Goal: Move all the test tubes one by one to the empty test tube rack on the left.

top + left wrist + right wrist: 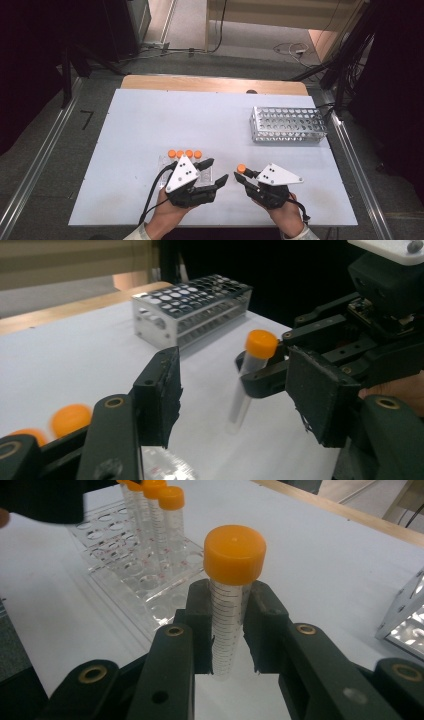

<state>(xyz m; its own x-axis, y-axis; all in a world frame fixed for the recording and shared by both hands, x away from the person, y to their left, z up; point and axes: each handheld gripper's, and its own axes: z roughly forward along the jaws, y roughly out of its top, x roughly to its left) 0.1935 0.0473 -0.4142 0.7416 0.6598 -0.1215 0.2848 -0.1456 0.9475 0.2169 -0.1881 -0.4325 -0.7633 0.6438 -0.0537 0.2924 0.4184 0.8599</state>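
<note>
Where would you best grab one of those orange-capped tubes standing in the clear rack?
Probably on the clear body just under the orange cap, coming from above or from the open side of the row. The tubes stand upright and close together in the clear rack, so only their tops are free. The right gripper holds its own tube that way, jaws on the body below the cap.

No readable text, tube (226,625) graduation marks without legible numbers

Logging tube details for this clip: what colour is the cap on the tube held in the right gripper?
Orange cap, seen best in the right gripper view.
</note>
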